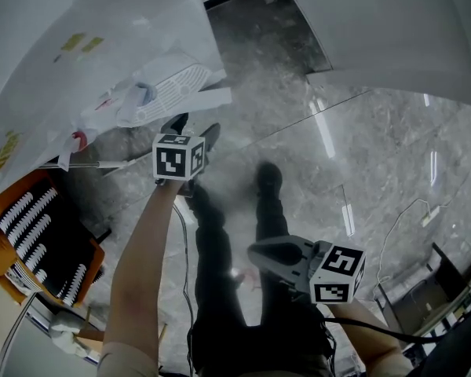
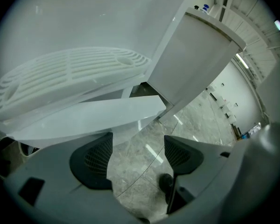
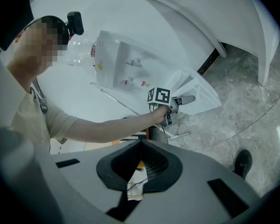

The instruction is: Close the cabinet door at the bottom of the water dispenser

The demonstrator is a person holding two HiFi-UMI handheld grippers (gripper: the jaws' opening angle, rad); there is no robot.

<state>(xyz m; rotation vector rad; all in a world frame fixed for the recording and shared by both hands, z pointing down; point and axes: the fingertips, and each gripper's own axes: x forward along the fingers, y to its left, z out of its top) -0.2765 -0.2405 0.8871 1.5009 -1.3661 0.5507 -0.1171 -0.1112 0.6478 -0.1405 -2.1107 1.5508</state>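
Left tool [image 2: 135, 153], jaws apart and empty, is nearing the water dispenser's [image 3: 113, 73] seemingly open cabinet door [image 2: 84, 118]; right tool [image 3: 140, 171], jaws together, is idling.

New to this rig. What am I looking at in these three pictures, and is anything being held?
A person holds a handheld gripper in each hand. One picture comes from a head camera looking down at the grey stone floor; the other two ride on the grippers. The left gripper, fingers apart and empty, points at a white panel, likely the open cabinet door, under the drip tray of the water dispenser. The right gripper hangs back, fingers shut on nothing.
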